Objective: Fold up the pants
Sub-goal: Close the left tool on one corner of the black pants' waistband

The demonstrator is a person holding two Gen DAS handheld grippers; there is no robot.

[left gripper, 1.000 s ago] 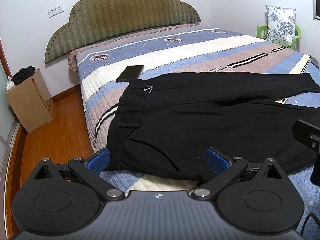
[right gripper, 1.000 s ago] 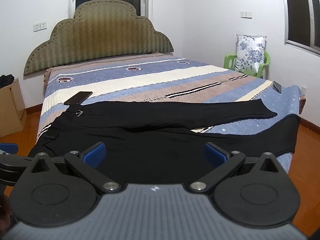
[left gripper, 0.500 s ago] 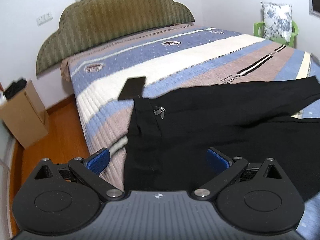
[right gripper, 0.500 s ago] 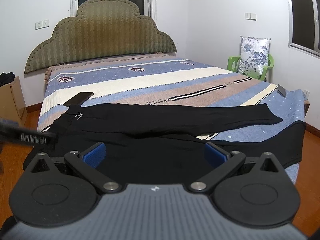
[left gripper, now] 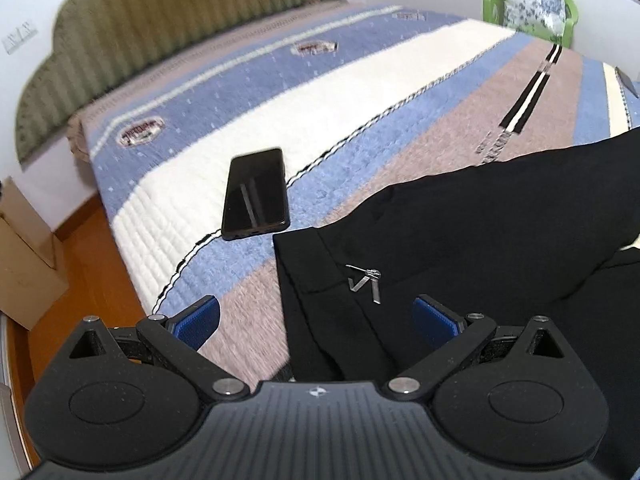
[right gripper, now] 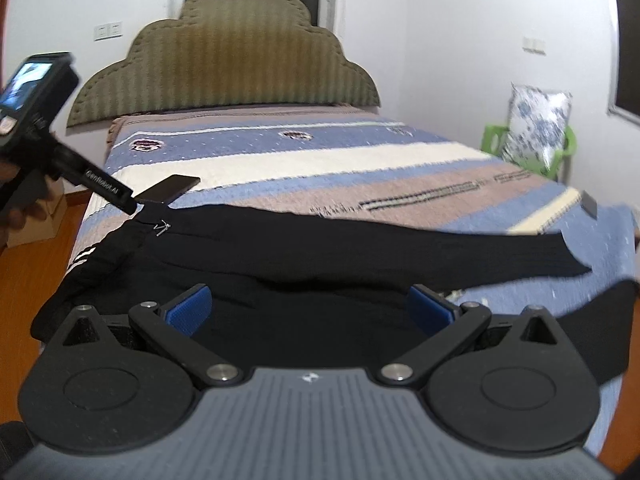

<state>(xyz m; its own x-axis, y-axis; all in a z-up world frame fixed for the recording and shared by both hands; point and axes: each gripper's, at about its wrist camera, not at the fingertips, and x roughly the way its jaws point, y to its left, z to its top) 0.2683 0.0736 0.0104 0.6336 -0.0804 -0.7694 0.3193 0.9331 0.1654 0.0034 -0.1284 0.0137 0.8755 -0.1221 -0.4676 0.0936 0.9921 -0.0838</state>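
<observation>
Black pants (right gripper: 320, 252) lie spread across the striped bedspread (right gripper: 320, 156), waistband at the left, legs running right. In the left wrist view the waistband corner (left gripper: 312, 264) with a metal clasp (left gripper: 366, 280) lies just ahead of my open left gripper (left gripper: 316, 316), which hovers over it. My open right gripper (right gripper: 308, 306) is empty above the near leg of the pants. The left gripper's body (right gripper: 96, 188) shows at the left of the right wrist view, its tip at the waistband.
A black phone (left gripper: 256, 194) lies on the bed just beyond the waistband. A cardboard box (left gripper: 24, 264) stands on the wood floor at the left. A green chair with a floral pillow (right gripper: 532, 140) stands at the right. A small dark object (right gripper: 588, 202) lies near the bed's right edge.
My left gripper has moved forward and left to the waistband corner, now close over it. My right gripper has shifted slightly; both stay open.
</observation>
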